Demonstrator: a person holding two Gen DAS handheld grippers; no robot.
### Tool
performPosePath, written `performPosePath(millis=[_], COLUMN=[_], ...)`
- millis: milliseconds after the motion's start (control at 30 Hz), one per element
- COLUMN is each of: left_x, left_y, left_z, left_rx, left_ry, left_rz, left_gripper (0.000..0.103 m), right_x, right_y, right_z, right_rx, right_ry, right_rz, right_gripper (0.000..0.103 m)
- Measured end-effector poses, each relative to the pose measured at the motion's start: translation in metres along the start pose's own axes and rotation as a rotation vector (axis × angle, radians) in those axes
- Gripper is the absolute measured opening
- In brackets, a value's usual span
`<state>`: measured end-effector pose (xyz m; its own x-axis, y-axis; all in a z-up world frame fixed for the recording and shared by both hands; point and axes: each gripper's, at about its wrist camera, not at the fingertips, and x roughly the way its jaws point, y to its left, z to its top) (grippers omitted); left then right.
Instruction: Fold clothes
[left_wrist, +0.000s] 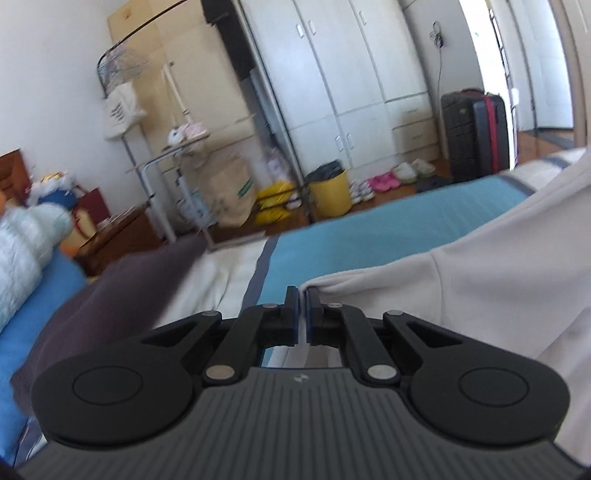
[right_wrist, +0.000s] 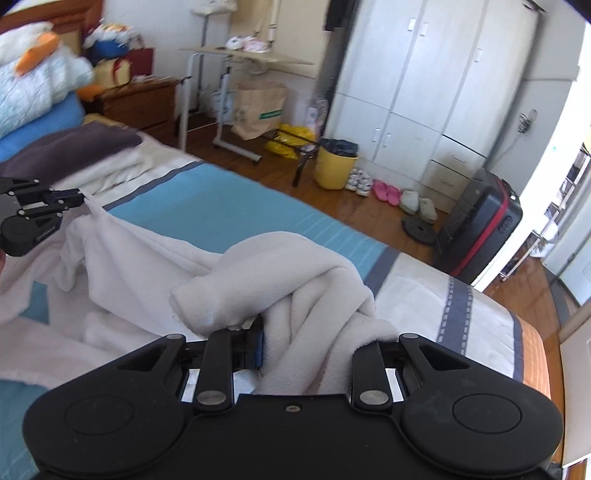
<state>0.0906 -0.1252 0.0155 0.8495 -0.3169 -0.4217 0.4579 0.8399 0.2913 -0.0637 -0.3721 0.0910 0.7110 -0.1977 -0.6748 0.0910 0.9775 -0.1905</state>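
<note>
We are holding a white fleece garment (right_wrist: 295, 273) above the bed (right_wrist: 229, 210), and it is hanging bunched and twisted, not yet folded. The left tongs (left_wrist: 302, 295) are clenched on a thin corner of its edge, while the right tongs (right_wrist: 317, 332) are grasping a thick wad of the same fleece. By our judgement the fold is barely starting: we are still needing to spread it flat on the blue bedspread. A dark folded garment (right_wrist: 70, 147) and a cream one (right_wrist: 122, 166) are lying nearby toward the head of the bed, perhaps finished pieces. Beyond the bed, a yellow bucket (right_wrist: 334, 168), shoes (right_wrist: 386, 192) and a black suitcase (right_wrist: 480, 229) are sitting on the wooden floor, well apart from our work.
</note>
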Motion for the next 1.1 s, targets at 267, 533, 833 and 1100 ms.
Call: performPosePath(millis=[267, 533, 833, 1100], left_x=[-0.011, -0.017, 0.054, 0.026], left_y=[-0.016, 0.013, 0.065, 0.074], left_z=[0.049, 0.071, 0.003, -0.107], left_rx=[0.014, -0.089, -0.274, -0.411], left_ry=[-0.168, -0.220, 0.330, 0.433], left_rz=[0.007, 0.094, 0.121, -0.093], left_gripper=[0.003, 0.003, 0.043, 0.045], right_x=[-0.009, 0.014, 0.144, 0.125], right_y=[-0.036, -0.030, -0.021, -0.015], right_z=[0.015, 0.088, 0.096, 0.005], right_rx=[0.024, -0.081, 0.193, 0.398], right_ry=[-0.077, -0.221, 0.082, 0.164], right_rz=[-0.091, -0.166, -0.068, 0.121], right_gripper=[0.027, 0.027, 0.054, 0.061])
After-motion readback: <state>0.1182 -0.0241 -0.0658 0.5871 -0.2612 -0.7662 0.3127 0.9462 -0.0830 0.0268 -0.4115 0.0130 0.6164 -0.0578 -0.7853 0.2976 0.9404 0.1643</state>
